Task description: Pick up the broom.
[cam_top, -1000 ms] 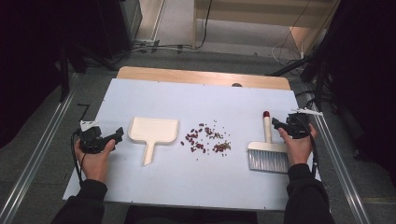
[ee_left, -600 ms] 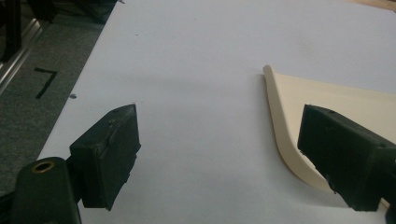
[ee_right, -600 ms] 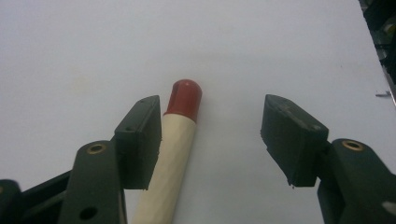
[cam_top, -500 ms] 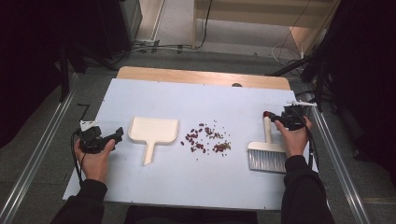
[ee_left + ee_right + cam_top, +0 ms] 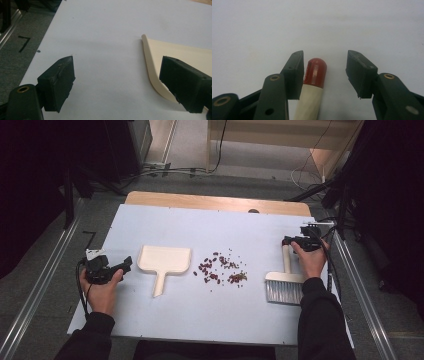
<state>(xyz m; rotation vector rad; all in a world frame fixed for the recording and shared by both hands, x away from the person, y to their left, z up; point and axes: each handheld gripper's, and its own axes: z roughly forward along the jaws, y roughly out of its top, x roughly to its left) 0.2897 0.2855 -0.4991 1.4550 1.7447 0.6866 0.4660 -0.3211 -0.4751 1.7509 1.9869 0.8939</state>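
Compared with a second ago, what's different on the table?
The right tool slid along the table to the red tip of the brush handle and its jaws have just been closing around it; one pad is against the tip, the other still clear, so it is not gripped yet. The left tool, dustpan, brush and crumbs stayed put.

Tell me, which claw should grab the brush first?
The right claw. Its jaws have just been closing around the brush handle's red tip, one jaw beside it and a gap at the other. The left claw sits open by the dustpan.
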